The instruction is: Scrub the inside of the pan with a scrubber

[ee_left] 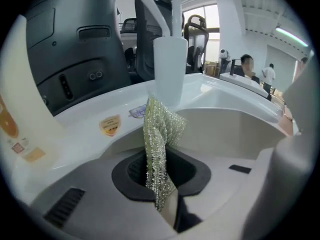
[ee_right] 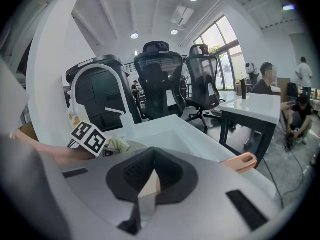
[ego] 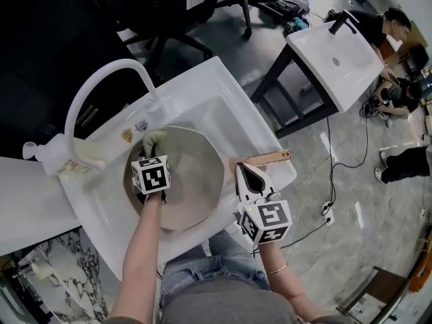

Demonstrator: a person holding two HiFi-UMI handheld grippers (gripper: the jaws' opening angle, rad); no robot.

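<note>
Scrubber poised on the far-left wall of the pan, with the pan steadied by its handle.

The left tongs (ee_left: 161, 200) are clenched on the mesh scrubber (ee_left: 158, 134), which hangs against the inside of the pan (ego: 197, 181) lying in the white sink (ego: 226, 110). The right tongs (ego: 246, 173) look clamped on the pan at the root of its copper handle (ego: 271, 158), likely so it cannot spin or slide while being scrubbed.

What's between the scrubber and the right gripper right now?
Only the bare beige inside of the pan, seen in the head view: the scrubber is at its far rim, the right gripper near the copper handle.
</note>
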